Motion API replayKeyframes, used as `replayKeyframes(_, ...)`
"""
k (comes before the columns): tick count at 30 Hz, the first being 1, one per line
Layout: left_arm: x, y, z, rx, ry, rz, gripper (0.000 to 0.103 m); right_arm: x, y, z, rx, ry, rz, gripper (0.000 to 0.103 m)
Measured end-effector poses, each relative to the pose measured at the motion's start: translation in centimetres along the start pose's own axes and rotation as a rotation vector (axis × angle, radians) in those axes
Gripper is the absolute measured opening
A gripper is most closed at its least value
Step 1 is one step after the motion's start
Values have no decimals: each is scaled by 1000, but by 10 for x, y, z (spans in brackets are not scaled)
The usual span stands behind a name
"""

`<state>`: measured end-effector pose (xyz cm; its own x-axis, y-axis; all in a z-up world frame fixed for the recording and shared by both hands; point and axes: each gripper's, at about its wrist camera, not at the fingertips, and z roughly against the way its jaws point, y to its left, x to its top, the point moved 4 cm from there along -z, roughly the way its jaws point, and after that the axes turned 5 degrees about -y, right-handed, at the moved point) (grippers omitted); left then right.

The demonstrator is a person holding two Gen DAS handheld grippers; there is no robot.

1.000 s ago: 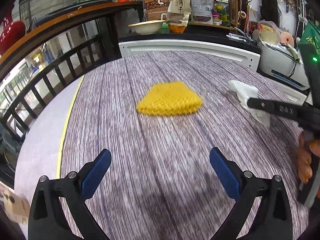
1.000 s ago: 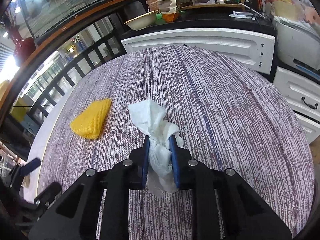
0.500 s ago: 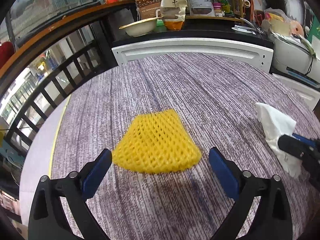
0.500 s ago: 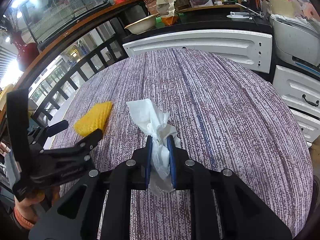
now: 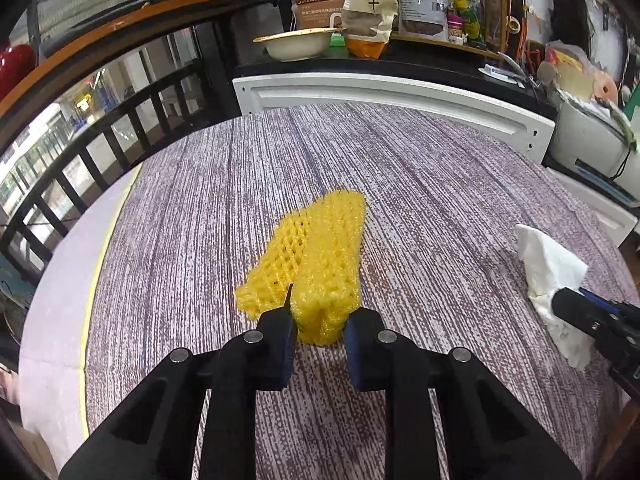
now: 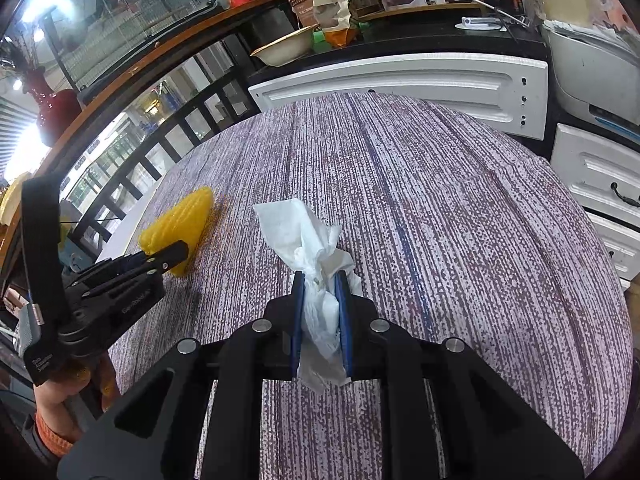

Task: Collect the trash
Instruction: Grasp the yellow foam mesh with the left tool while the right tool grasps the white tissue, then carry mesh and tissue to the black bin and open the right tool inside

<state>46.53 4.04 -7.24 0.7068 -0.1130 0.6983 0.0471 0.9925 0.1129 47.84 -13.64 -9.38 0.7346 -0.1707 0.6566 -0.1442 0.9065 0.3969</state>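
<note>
A yellow foam fruit net (image 5: 316, 252) lies on the purple striped table (image 5: 420, 184). My left gripper (image 5: 320, 332) is shut on its near end, which bunches up between the blue pads. The net also shows in the right wrist view (image 6: 180, 228), with the left gripper (image 6: 168, 256) on it. My right gripper (image 6: 320, 300) is shut on a crumpled white tissue (image 6: 308, 248), held just over the table. In the left wrist view the tissue (image 5: 552, 276) and the right gripper (image 5: 576, 304) sit at the far right.
A white cabinet front (image 5: 380, 92) runs along the table's far edge, with a bowl (image 5: 296, 44) and snack bags (image 5: 372, 4) on the counter behind. A black railing (image 5: 100, 148) stands at the left. White drawers (image 6: 600, 184) are at the right.
My left gripper moved forward onto the yellow net and closed on its near end, folding the net up. My right gripper kept hold of the tissue and barely moved.
</note>
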Motion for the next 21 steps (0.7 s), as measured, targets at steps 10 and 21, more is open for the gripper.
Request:
replayKeyframes(10, -19, 24, 36, -60, -9, 74, 19, 0, -4, -3, 39, 15, -33, 16)
replayKeyframes(21, -61, 45, 100, -116, -40, 130, 19, -16, 17, 28, 9, 8, 74, 16)
